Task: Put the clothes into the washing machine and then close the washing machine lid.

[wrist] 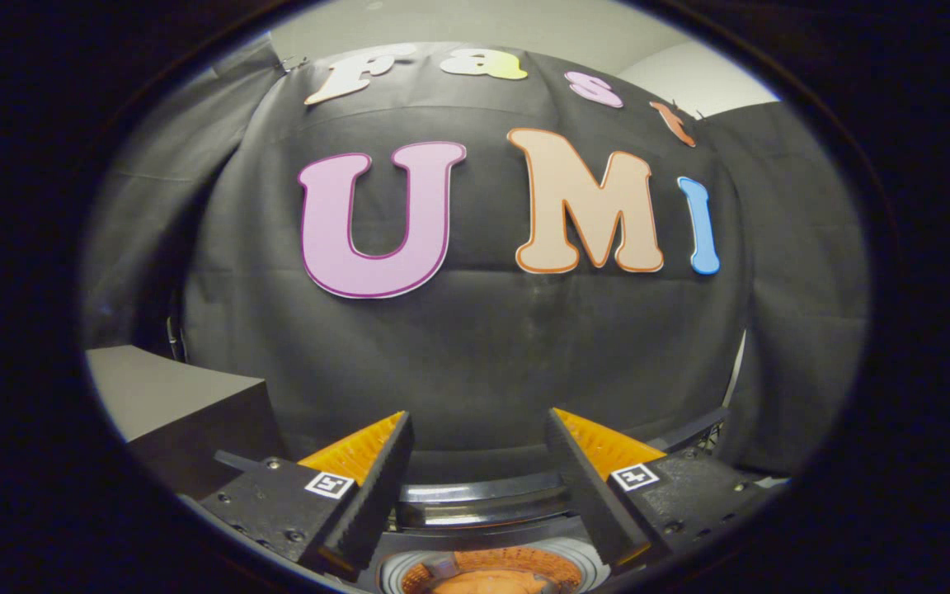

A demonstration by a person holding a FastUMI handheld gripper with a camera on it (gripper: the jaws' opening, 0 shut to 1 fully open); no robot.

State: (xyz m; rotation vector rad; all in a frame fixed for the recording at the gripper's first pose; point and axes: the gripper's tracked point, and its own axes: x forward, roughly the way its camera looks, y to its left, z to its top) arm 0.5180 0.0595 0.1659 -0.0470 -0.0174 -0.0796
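Note:
My gripper (479, 433) stands open, its two fingers wide apart with nothing between them. Below and between the fingers lies the washing machine's round opening (491, 569), with orange cloth (496, 582) lying inside the drum. Just beyond the opening, a dark glossy curved band, the machine's rim or raised lid (483, 503), runs across between the fingers. I cannot tell which of the two it is. The fingers hover above the machine and touch nothing.
The black cloth wall (475, 355) of the booth rises close ahead behind the machine. A grey box-shaped block (170, 396) stands to the left of the left finger. A pale wall shows above the cloth.

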